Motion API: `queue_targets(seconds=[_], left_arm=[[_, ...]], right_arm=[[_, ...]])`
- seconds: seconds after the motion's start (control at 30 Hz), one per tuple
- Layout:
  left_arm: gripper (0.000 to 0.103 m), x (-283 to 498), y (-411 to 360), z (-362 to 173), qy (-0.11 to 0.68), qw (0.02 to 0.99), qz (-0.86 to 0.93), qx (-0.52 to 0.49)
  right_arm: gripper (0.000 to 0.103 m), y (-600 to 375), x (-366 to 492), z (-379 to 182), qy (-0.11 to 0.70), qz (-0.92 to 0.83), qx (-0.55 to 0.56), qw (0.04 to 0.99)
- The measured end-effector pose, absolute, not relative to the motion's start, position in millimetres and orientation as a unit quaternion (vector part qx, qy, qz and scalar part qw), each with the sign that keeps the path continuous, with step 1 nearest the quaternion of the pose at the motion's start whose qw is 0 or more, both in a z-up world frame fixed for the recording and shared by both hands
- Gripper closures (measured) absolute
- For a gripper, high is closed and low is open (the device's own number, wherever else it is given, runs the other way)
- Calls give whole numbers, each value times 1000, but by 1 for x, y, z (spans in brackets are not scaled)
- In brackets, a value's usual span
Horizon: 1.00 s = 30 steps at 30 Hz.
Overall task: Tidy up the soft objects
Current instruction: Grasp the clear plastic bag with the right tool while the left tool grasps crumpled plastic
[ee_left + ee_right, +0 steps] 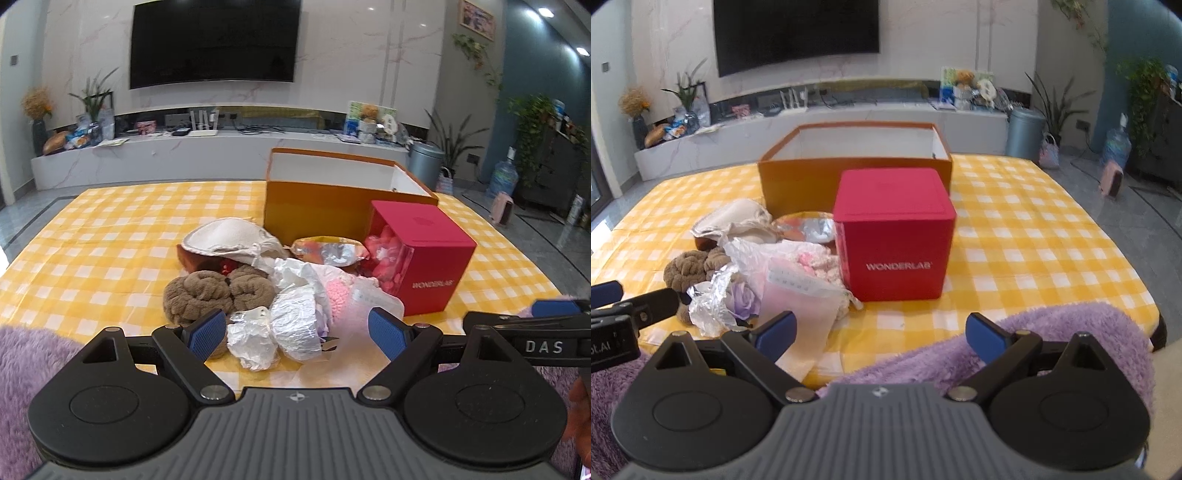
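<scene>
A pile of soft things lies mid-table: a brown plush toy [207, 295], a white mask-like cloth [229, 236], crinkled silver wrapping [291, 325] around a purple flower [740, 301], pink knitted stuff in a clear bag [347, 295], and a foil snack bag [328, 251]. My left gripper [297, 332] is open just before the silver wrapping. My right gripper [881, 334] is open, empty, over the table's near edge by a purple fluffy cloth [1052, 332]. An open orange box [332, 195] stands behind the pile.
A red WONDERLAB cube box [897, 236] stands right of the pile, in front of the orange box. The yellow checked tablecloth [1015, 229] covers the table. The purple fluffy cloth also shows at the near left [33, 350]. A TV wall and shelf lie beyond.
</scene>
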<state>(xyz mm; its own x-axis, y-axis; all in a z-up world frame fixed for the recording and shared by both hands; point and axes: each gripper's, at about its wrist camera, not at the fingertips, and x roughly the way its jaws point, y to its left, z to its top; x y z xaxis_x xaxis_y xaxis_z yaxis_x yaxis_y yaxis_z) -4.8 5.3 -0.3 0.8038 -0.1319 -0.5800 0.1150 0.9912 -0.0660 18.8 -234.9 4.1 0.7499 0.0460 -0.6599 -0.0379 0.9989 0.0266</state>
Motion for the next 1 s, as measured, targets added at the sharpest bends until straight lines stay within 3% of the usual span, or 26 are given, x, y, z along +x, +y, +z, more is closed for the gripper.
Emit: queue_targets(seconds=[0.13,0.2,0.27,0.67,1.0], left_arm=[[14,3,7,-4,335,935,-116,-16],[15,7,8,-7,346,928,-137,-28],[15,12,9,-10,352,925,-138,-28],[15,54,19,-20,402,905,-141,-6],[13,77,29,-30,420,897,-139,-13]], right_arm=[[21,-227,27,-2,368,43,-12,929],[31,-227,32,-6,379,49,-12,924],[35,-226,38,-11,391,56,-6,919],[28,-201,88,-54,472,92,27,876],[28,-185,119,-83,503,118,44,855]])
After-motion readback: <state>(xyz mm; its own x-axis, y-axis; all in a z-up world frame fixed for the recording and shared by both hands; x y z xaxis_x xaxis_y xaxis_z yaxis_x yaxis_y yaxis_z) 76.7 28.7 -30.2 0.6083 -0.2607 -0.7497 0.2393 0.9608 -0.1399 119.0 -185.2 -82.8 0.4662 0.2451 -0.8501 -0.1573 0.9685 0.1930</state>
